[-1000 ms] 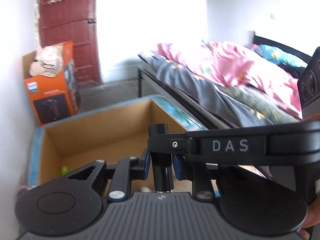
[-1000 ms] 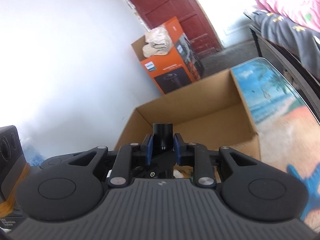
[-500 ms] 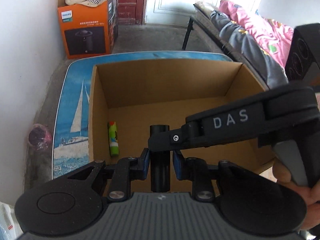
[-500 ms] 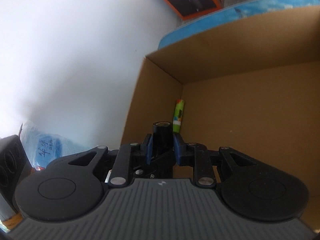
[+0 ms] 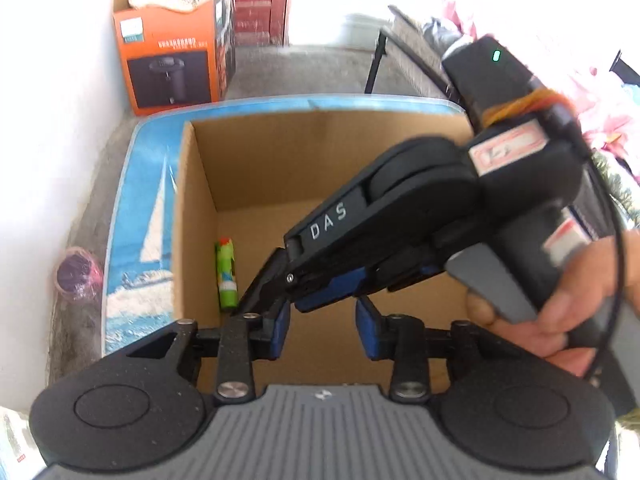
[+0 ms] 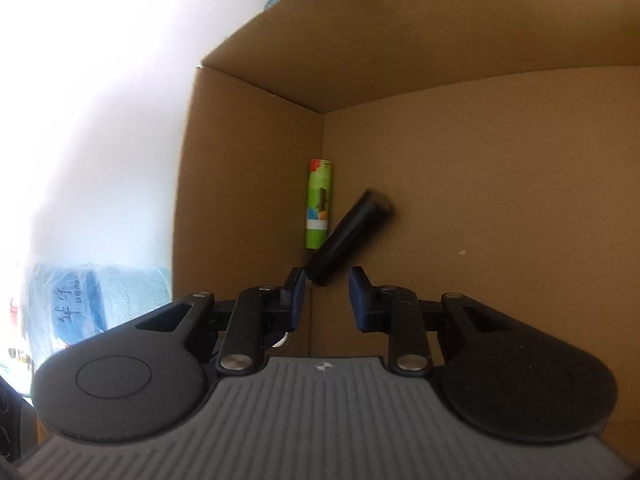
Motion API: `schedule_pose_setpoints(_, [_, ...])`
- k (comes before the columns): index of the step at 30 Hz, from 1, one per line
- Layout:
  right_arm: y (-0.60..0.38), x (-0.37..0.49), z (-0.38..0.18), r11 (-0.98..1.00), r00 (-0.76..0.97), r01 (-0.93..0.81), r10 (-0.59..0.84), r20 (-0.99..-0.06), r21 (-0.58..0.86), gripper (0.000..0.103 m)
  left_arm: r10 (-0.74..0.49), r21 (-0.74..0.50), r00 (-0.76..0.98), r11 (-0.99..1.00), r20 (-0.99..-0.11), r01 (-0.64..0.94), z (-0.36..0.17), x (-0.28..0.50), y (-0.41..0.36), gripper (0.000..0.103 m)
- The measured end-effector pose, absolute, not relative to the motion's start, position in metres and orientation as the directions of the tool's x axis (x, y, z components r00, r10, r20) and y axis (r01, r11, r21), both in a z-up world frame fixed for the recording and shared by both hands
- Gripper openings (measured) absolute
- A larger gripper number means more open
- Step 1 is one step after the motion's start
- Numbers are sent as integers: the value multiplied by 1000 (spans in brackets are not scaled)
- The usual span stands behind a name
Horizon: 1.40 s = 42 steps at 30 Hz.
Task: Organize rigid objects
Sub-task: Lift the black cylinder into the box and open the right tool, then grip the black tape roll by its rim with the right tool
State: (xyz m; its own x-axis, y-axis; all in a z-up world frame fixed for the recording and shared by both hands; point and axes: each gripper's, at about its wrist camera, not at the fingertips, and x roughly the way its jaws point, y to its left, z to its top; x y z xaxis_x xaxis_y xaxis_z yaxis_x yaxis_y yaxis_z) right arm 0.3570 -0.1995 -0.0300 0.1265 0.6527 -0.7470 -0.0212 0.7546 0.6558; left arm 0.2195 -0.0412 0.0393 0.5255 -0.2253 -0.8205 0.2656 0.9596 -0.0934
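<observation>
We have both grippers tipped down over the open cardboard box, which sits on a surface with a blue sailboat print. Our left gripper has its jaws opening with nothing between them. Our right gripper also has its jaws opening, and the black cylinder lies tilted just past the pads, free of them as far as we can see, though it is blurred. It ends up near the box's left wall, close beside or touching the green tube that already lies along that wall; we cannot tell whether the two are in contact. So we judge two rigid pieces now in the box, and whatever is left to gather is outside these views. Most of the box floor to the right is bare cardboard, so we have plenty of room for more. The tight spots are the left wall and near rim, and the two grippers themselves: in the left wrist view the right gripper crosses directly in front of our left jaws, with the hand holding it just beside the box edge.
</observation>
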Motion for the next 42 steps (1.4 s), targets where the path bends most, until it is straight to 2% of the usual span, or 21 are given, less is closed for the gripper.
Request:
schedule_pose_setpoints(8, [-243,307,26,697,269,-86,704,-657,712,28,-316,-167,622,943,-716,287,80,173,-21,44])
schedule_pose_setpoints(14, [-309,220,76,649,441,-189,727,-527,737,30,-422,-224,635,901,-647,371,95,124,-17,49])
schedule_pose_setpoints(17, [-333,170,84,680,535,-200,679,-503,706,31,-473,-235,595,869,-650,436,85,103,-24,51])
schedule_pose_setpoints(22, [-345,113,42,771,583,-108,560,-588,627,32,-519,-208,490,805,-700,555,48,70,-59,59])
schedule_pose_setpoints(26, [-325,96,-1,850,563,-70,466,-682,523,32,-480,-113,461,774,-746,623,16,53,-95,65])
schedule_pose_setpoints(31, [-294,95,-35,909,532,-103,394,-750,405,32,-397,11,470,755,-788,655,-15,46,-127,66])
schedule_pose_setpoints(35, [-283,101,-44,922,506,-146,381,-774,358,29,-352,76,491,747,-797,660,-28,44,-138,66])
schedule_pose_setpoints(38, [-279,105,-50,929,491,-178,370,-789,325,21,-335,105,502,742,-798,662,-34,44,-143,66])
schedule_pose_setpoints(42, [-280,105,-50,925,486,-202,381,-786,323,18,-319,127,509,739,-799,662,-37,45,-149,66])
